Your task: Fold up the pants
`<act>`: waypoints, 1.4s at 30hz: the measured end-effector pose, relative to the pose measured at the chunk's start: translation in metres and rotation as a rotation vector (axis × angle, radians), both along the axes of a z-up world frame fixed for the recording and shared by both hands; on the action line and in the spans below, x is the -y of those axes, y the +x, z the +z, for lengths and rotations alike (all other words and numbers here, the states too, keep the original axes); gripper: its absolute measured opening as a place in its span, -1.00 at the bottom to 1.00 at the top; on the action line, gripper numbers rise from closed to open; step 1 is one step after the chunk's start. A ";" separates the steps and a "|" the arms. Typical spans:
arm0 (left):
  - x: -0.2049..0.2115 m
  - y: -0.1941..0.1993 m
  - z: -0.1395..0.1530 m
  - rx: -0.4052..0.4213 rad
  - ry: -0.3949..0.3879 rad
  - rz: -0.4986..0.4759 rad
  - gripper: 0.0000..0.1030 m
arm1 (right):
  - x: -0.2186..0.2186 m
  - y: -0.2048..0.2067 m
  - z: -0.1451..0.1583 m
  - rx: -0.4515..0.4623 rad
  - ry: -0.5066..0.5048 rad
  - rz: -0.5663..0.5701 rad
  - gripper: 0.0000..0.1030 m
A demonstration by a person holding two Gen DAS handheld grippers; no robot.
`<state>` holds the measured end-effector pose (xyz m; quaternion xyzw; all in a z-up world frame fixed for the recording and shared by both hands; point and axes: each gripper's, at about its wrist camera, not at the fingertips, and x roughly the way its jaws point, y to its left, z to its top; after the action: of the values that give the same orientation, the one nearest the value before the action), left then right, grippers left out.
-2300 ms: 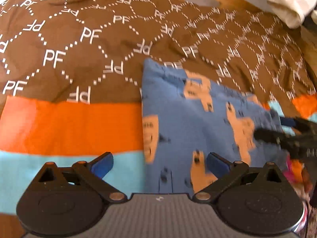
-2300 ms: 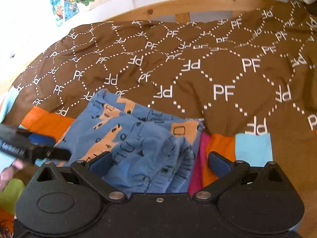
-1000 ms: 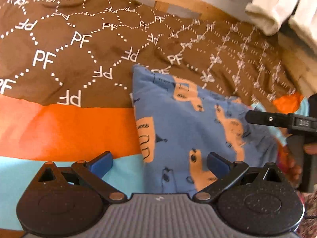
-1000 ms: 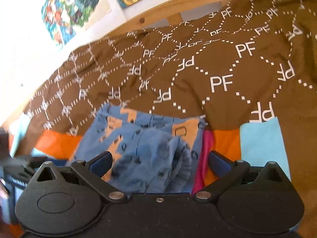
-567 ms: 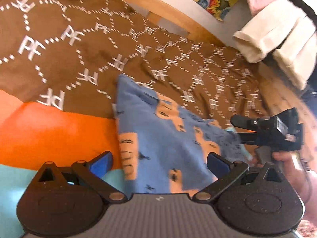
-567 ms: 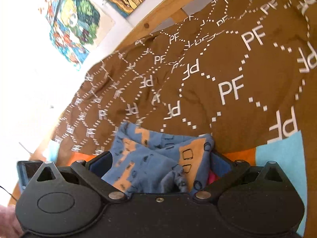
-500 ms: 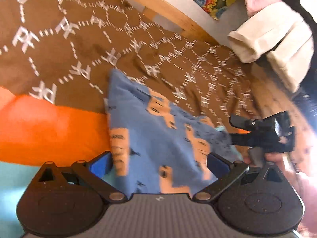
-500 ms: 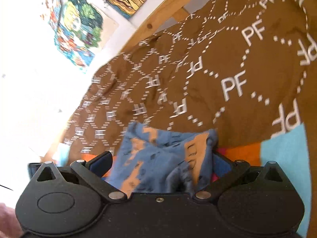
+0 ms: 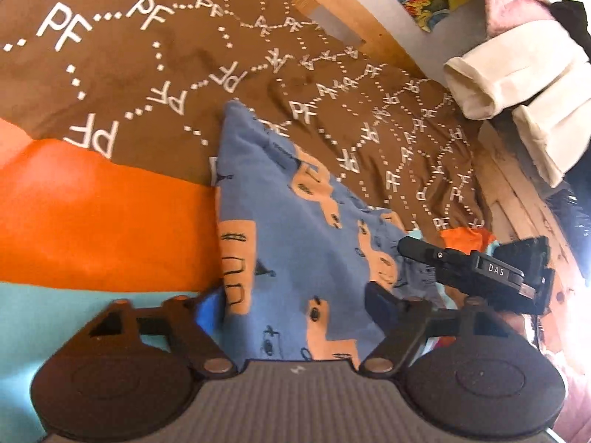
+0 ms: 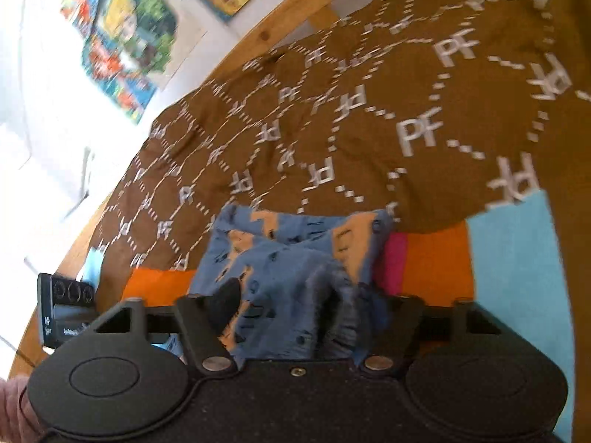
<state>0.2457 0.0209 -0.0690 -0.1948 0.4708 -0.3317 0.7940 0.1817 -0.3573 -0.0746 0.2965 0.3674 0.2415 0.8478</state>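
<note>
The blue pants (image 9: 295, 229) with orange print lie on the brown, orange and light blue bedspread (image 9: 110, 85). My left gripper (image 9: 291, 308) has its jaws partly closed around the near edge of the pants; I cannot tell whether it pinches them. The right gripper shows in the left wrist view (image 9: 465, 269) at the pants' right side. In the right wrist view the right gripper (image 10: 306, 310) has its jaws narrowed around the bunched pants (image 10: 295, 258). The left gripper (image 10: 66, 310) shows at the left there.
A wooden bed frame (image 9: 332, 0) runs along the far side. Cream and pink clothes (image 9: 517, 62) hang at the right over a wooden rail. Colourful posters (image 10: 122, 33) hang on the white wall. A magenta patch (image 10: 391, 258) lies beside the pants.
Both grippers have dropped down onto the near edge of the pants and their jaws have narrowed around the fabric. The cameras tilted, so the wall and posters came into view.
</note>
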 end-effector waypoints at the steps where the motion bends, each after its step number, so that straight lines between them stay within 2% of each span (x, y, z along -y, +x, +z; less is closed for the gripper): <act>1: -0.001 0.001 0.000 -0.007 0.006 0.009 0.22 | 0.004 -0.002 -0.003 -0.011 0.015 -0.033 -0.13; 4: -0.006 0.003 -0.002 -0.030 0.033 0.038 -0.16 | 0.009 -0.011 -0.007 -0.024 0.049 -0.093 -0.23; 5: -0.006 0.004 -0.003 -0.034 0.037 0.042 -0.16 | 0.007 -0.013 -0.005 -0.016 0.032 -0.099 -0.24; 8: -0.004 0.004 -0.001 -0.031 0.061 0.049 -0.25 | -0.011 -0.019 0.005 0.022 -0.097 -0.104 -0.26; 14: 0.008 -0.001 0.009 0.014 0.160 0.032 -0.36 | -0.057 -0.032 0.027 0.119 -0.407 -0.075 -0.38; 16: 0.009 -0.003 0.011 0.011 0.169 0.045 -0.41 | -0.065 -0.037 0.033 0.146 -0.467 -0.067 -0.44; 22: 0.011 -0.008 0.020 0.033 0.197 0.051 -0.68 | -0.076 -0.049 0.043 0.181 -0.515 -0.133 -0.55; 25: 0.012 -0.011 0.028 0.058 0.202 0.051 -0.76 | -0.087 -0.054 0.053 0.206 -0.575 -0.142 -0.56; 28: 0.012 -0.017 0.035 0.079 0.200 0.052 -0.79 | -0.095 -0.058 0.062 0.226 -0.614 -0.143 -0.58; 42: 0.011 -0.029 0.050 0.141 0.166 0.074 -0.84 | -0.102 -0.075 0.081 0.280 -0.652 -0.137 -0.60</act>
<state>0.2162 0.0096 -0.0192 -0.1219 0.4319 -0.2748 0.8503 0.1063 -0.2549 0.0067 -0.0016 0.2846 0.0924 0.9542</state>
